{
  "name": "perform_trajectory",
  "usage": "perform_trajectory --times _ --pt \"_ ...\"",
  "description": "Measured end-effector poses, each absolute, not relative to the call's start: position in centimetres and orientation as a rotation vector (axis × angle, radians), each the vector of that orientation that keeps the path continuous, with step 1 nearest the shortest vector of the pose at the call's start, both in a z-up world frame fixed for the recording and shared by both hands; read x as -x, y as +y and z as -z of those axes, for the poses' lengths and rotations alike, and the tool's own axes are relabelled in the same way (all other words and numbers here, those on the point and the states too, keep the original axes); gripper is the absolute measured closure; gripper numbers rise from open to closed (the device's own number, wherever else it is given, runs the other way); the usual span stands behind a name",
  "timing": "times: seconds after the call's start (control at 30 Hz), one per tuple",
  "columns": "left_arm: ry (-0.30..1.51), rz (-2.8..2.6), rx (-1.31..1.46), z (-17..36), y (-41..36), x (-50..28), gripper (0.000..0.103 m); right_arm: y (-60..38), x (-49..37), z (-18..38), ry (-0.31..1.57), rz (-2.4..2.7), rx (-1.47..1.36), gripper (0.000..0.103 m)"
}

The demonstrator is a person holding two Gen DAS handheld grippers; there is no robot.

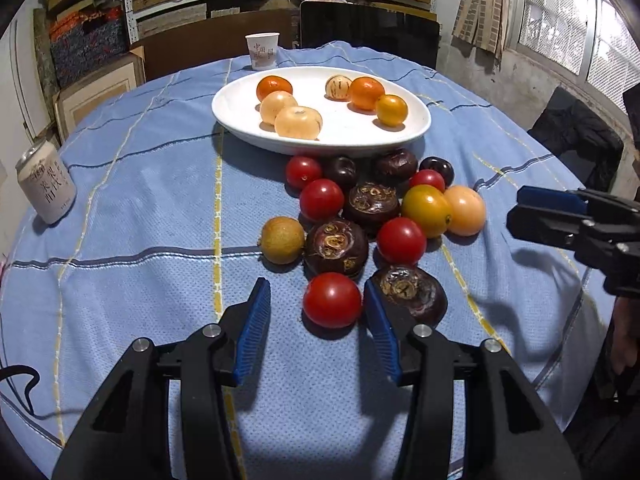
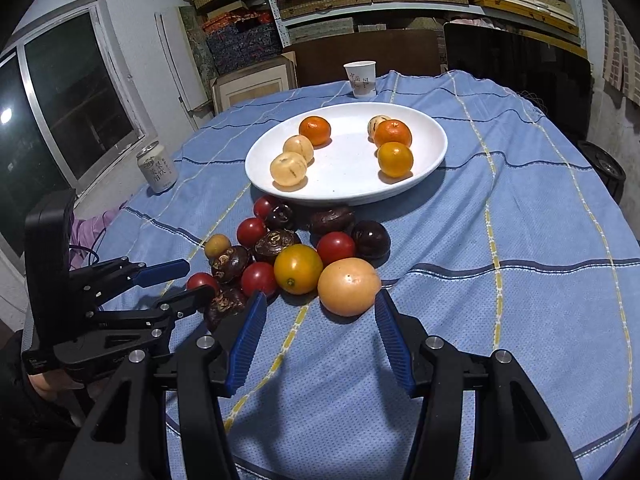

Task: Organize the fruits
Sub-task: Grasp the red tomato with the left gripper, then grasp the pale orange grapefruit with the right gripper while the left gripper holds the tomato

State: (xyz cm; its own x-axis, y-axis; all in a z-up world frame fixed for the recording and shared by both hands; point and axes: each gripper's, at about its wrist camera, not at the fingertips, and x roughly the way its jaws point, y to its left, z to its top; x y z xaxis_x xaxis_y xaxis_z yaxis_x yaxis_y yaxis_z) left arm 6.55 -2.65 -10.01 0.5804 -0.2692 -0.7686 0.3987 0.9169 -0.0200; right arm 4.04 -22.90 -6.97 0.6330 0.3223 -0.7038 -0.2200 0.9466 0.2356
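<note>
A white oval plate point(image 1: 240, 114) point(image 2: 432, 128) holds several orange and pale fruits. In front of it a pile of red tomatoes, dark water chestnuts and yellow-orange fruits lies on the blue cloth. My left gripper point(image 1: 316, 300) is open, its fingers on either side of the nearest red tomato point(image 1: 332, 300), apart from it. It shows from the side in the right wrist view point(image 2: 196, 282). My right gripper point(image 2: 320, 300) is open around a pale orange fruit point(image 2: 348, 286), not touching it. It shows in the left wrist view point(image 1: 516, 210).
A paper cup point(image 1: 262, 51) point(image 2: 361, 79) stands behind the plate. A white drink can point(image 1: 46, 182) point(image 2: 157, 167) stands at the table's left edge. Shelves with boxes and a dark chair back lie beyond the table.
</note>
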Motion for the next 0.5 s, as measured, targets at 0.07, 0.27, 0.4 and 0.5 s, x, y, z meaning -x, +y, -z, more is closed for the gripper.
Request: perform_trajectory --times 0.07,0.27,0.4,0.5 --pt "0.877 0.398 -0.172 10.2 -2.6 -6.3 0.056 -22.9 -4.0 7.1 0.832 -0.310 -0.135 0.046" --pt "0.904 0.415 -0.164 10.7 -2.3 -6.5 0.069 -23.5 -3.9 7.2 0.831 -0.301 -0.154 0.046" --pt "0.906 0.420 -0.167 10.8 -2.9 -7.2 0.069 -23.4 -3.9 7.5 0.838 -0.305 -0.158 0.046" --pt "0.916 0.420 -0.162 10.9 -3.0 -7.4 0.069 -23.4 -3.7 7.3 0.831 -0.306 -0.155 0.046"
